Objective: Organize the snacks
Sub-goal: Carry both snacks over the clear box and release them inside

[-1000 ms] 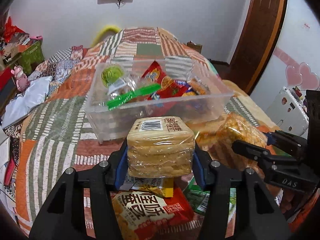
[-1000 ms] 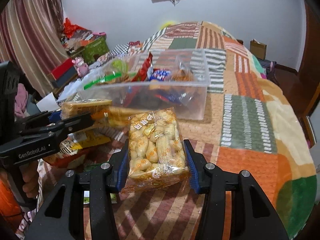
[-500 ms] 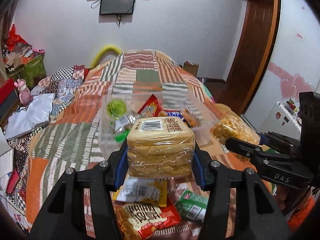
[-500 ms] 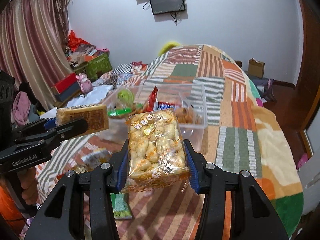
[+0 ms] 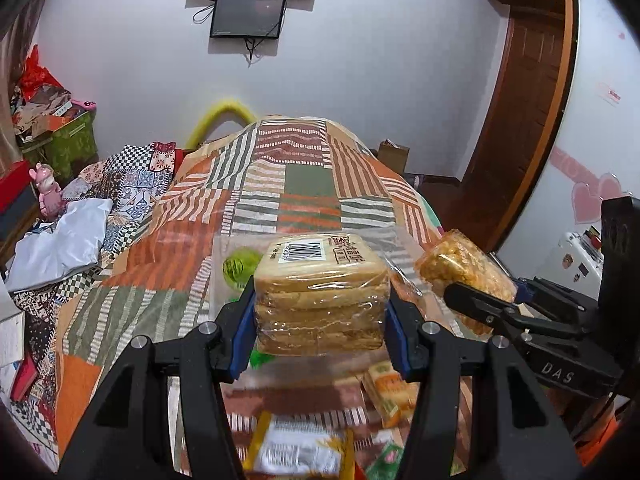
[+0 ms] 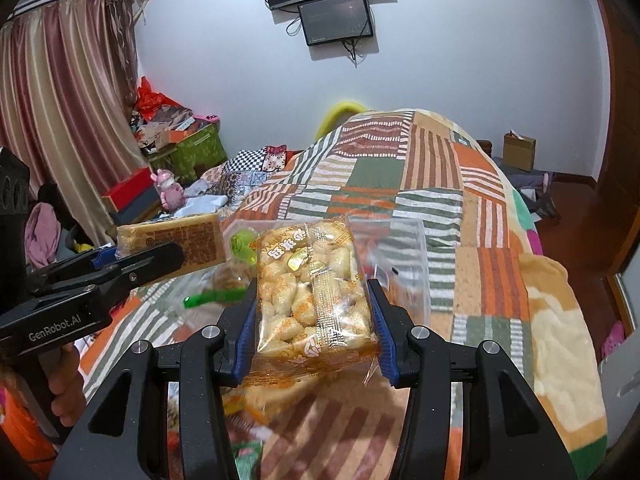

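My left gripper is shut on a clear-wrapped stack of tan biscuits, held in the air over the bed. My right gripper is shut on an orange-printed bag of puffed rice snacks, also lifted. Each shows in the other view: the rice snack bag at right, the biscuit pack at left. The clear plastic bin with a green round snack and other packets sits on the patchwork bedspread just beyond both grippers, partly hidden by them.
Loose snack packets lie on the bedspread below the grippers. Clothes and a white bag lie at the bed's left. Boxes and a pink toy stand along the left wall. A wooden door is at right.
Both grippers have risen with their packs still held. The bin and loose packets now sit lower and look smaller in both views.
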The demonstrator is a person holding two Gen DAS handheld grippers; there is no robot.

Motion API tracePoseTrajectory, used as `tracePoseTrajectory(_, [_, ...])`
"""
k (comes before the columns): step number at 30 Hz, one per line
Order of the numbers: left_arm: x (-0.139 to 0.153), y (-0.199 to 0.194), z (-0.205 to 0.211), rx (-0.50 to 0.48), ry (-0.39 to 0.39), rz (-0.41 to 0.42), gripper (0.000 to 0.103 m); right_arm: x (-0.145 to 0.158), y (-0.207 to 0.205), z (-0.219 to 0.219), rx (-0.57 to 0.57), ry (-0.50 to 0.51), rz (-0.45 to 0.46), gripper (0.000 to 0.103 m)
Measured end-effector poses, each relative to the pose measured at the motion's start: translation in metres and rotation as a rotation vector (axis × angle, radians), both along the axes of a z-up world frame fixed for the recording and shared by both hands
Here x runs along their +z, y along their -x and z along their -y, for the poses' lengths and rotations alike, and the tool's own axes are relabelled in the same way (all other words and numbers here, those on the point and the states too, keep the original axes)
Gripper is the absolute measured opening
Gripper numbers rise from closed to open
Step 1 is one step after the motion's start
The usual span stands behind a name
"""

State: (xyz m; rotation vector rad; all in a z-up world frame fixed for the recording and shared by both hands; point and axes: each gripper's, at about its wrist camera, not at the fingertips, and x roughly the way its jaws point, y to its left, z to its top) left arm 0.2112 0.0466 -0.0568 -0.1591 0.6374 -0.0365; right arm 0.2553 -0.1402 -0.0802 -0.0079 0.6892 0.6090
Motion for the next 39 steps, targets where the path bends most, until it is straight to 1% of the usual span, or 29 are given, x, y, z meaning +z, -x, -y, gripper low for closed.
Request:
tracePoseTrajectory(7, [-0.014, -0.034, 0.002, 0.005, -0.015, -0.032, 0.054, -0.013, -0.022, -0.017, 0.006, 0.023, -0.021, 0.046])
tracePoseTrajectory(11, [-0.026, -0.054, 0.003, 0.006, -0.027, -0.065, 0.054, -0.025, -0.037, -0.022, -0.002, 0.031, -0.055, 0.046])
tracePoseTrajectory(15, [-0.035, -0.067, 0.004, 0.003, -0.04, -0.091, 0.054, -0.036, -0.051, -0.027, -0.012, 0.051, -0.079, 0.046])
tracePoseTrajectory(21, [-0.052, -0.085, 0.002, -0.006, -0.031, -0.134, 0.054, -0.05, -0.063, -0.029, -0.024, 0.064, -0.111, 0.046])
tracePoseTrajectory(23, [-0.056, -0.087, 0.001, -0.008, -0.023, -0.139, 0.054, -0.051, -0.064, -0.029, -0.019, 0.065, -0.11, 0.046])
tracePoseTrajectory(30, [-0.057, -0.087, 0.003, -0.002, -0.041, -0.142, 0.054, -0.052, -0.061, -0.038, -0.011, 0.114, -0.086, 0.046])
tracePoseTrajectory(36, [-0.052, -0.082, -0.001, 0.014, -0.029, -0.143, 0.055, -0.048, -0.059, -0.038, -0.007, 0.132, -0.083, 0.046])
tracePoseTrajectory(39, [-0.046, -0.076, -0.003, 0.017, -0.022, -0.136, 0.055, -0.043, -0.056, -0.037, -0.006, 0.13, -0.079, 0.048])
